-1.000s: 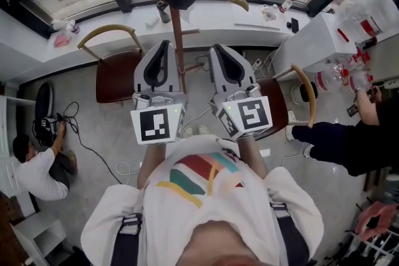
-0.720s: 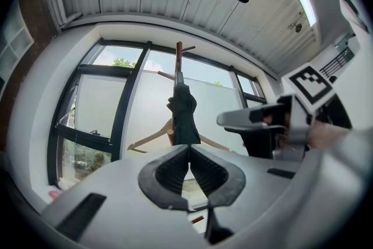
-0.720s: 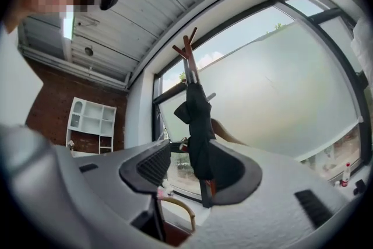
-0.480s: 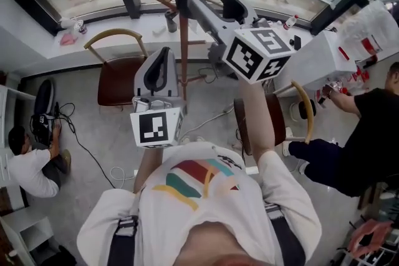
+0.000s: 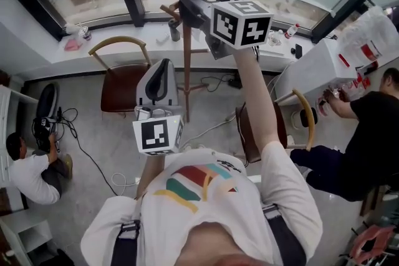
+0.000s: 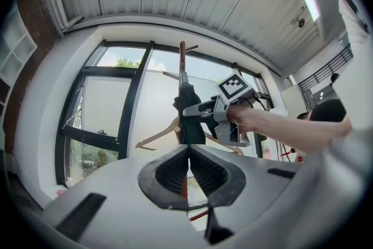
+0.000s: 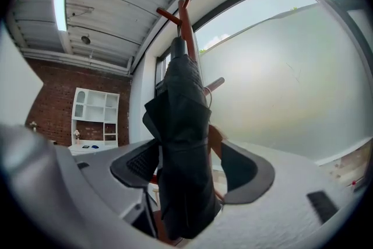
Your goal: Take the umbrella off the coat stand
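Right tongs (image 7: 190,167) had risen from chest level to the umbrella (image 7: 182,125), which still hung on the coat stand (image 5: 186,65); jaws had just opened wide and straddled it without gripping; left tongs (image 6: 188,175) closed, empty; grasp probably next.

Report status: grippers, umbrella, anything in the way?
Right gripper open, jaws just opened, around folded black umbrella, not clamped. Left gripper shut, empty. Umbrella hangs on brown wooden coat stand. Pale wooden hanger alongside.
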The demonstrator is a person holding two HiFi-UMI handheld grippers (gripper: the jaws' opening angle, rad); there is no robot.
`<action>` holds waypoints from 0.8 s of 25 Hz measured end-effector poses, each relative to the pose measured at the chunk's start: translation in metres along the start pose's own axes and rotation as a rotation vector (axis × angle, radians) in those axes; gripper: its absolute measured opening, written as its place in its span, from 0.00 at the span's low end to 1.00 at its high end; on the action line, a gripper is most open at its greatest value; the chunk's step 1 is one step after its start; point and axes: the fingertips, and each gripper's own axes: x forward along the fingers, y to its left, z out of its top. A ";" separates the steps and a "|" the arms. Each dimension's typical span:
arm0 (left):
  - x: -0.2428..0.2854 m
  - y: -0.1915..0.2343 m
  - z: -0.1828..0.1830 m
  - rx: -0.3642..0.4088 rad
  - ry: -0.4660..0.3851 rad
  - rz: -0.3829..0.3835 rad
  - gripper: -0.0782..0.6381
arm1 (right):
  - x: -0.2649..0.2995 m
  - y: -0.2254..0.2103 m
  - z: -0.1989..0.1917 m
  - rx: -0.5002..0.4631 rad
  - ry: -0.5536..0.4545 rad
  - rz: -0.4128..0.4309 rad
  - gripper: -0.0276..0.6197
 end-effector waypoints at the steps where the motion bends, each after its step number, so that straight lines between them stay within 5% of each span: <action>1: -0.001 0.000 -0.001 0.001 -0.001 0.003 0.12 | 0.000 -0.001 -0.001 0.001 0.000 -0.004 0.51; 4: -0.003 0.003 -0.003 0.004 -0.004 0.008 0.12 | 0.000 0.000 -0.003 0.000 0.001 -0.006 0.41; 20: -0.005 0.006 0.000 0.005 -0.012 0.019 0.12 | -0.004 0.002 -0.001 -0.065 -0.015 -0.038 0.35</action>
